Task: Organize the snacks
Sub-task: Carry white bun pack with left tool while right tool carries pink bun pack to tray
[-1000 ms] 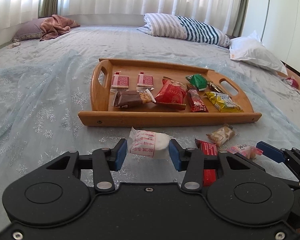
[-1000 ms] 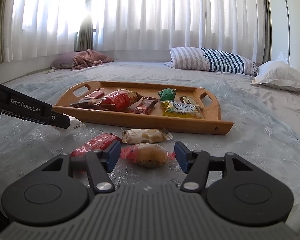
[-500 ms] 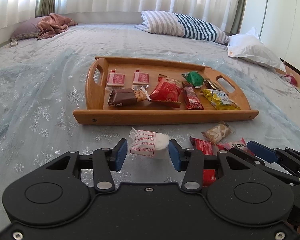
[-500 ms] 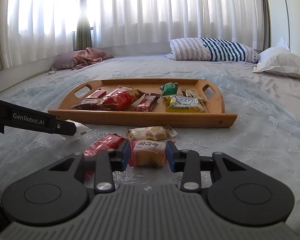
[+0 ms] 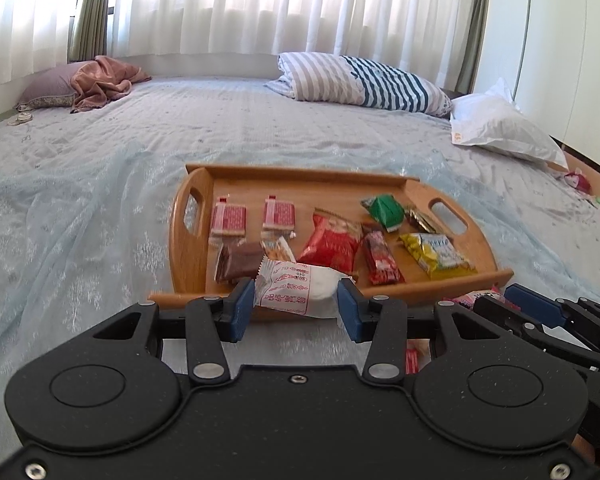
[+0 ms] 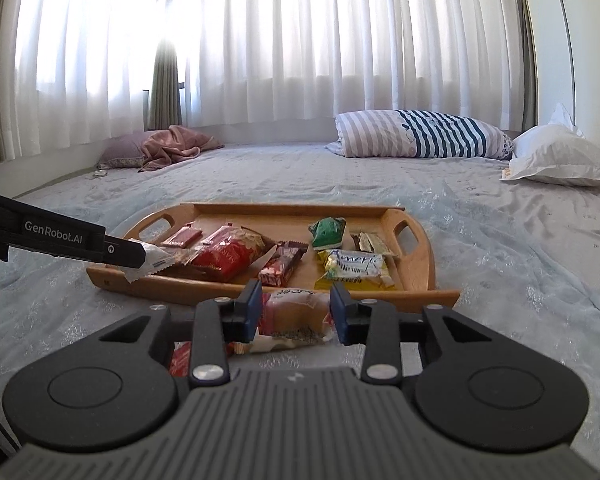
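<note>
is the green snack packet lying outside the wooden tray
No, the green snack packet lies inside the wooden tray, near its far right handle.

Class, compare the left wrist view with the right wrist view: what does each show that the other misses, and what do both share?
Only the left wrist view: the left gripper from behind, shut on the white packet, and two pink packets seen flat on the tray. Only the right wrist view: the right gripper shut on a tan bun. Both: the wooden tray, green packet, yellow packet, striped pillow.
</note>
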`<state>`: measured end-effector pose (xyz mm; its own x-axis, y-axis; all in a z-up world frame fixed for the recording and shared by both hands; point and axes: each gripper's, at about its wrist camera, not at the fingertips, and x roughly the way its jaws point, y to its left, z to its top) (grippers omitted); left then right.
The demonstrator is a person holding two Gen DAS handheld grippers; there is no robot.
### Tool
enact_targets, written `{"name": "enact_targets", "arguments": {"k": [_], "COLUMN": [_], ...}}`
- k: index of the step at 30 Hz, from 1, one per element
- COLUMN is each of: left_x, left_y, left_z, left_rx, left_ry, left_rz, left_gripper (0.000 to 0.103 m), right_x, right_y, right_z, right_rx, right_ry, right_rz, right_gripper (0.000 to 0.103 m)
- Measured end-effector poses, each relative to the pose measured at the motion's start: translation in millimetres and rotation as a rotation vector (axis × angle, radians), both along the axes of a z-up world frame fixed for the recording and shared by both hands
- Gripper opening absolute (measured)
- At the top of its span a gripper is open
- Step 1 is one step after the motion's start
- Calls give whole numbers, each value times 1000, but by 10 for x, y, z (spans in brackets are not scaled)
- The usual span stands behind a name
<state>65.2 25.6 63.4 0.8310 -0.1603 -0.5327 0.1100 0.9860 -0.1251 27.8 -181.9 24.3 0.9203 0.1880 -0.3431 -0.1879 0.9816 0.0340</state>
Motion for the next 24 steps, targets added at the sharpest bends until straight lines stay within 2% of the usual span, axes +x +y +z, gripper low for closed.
{"name": "enact_targets", "arguments": {"k": [1, 2, 5, 8, 9, 10, 11, 12, 13, 15, 18, 21, 22, 23, 24], "left_x": [40, 94, 284, 385, 393, 395, 396, 399, 403, 410, 414, 408, 405, 402, 399], "left_y": [13, 30, 75, 83, 82, 78, 76, 66, 57, 53, 45, 45, 44, 44, 45], "left_z": [24, 53, 118, 146, 146, 142, 134, 112, 89, 35, -29, -72, -82, -89, -94], "left_rx": [-6, -17, -46, -53, -54, -54, -53, -51, -50, -51, -51, -46, -43, -41, -39], "left_ry": [-3, -4, -7, -10, -14, -15, -14, -10, -4, 10, 28, 38, 40, 42, 42], "left_rz": [2, 3, 12, 22, 19, 16, 12, 10, 8, 0, -1, -2, -2, -2, -2], "left_gripper": [43, 43, 43, 43, 43, 43, 43, 43, 43, 43, 43, 43, 43, 43, 43], "right_x": [43, 104, 330, 535, 542, 531, 492, 456, 420, 344, 269, 256, 259, 252, 248], "right_y": [-5, -8, -36, -47, -59, -67, -74, -80, -84, -73, -21, 27, 34, 40, 46], "right_z": [23, 53, 127, 100, 83, 64, 27, -7, -42, -125, -240, -339, -350, -344, -329], "right_rx": [2, -5, 11, 20, 36, 42, 43, 45, 47, 31, -9, -51, -55, -53, -48], "right_ry": [-6, -10, -3, 70, 83, 91, 95, 98, 102, 122, 157, 197, 205, 204, 205], "right_rz": [1, -6, -4, 23, 31, 32, 29, 28, 28, 30, 45, 50, 52, 51, 54], "right_gripper": [20, 11, 12, 15, 24, 39, 45, 59, 67, 68, 74, 75, 70, 61, 47]}}
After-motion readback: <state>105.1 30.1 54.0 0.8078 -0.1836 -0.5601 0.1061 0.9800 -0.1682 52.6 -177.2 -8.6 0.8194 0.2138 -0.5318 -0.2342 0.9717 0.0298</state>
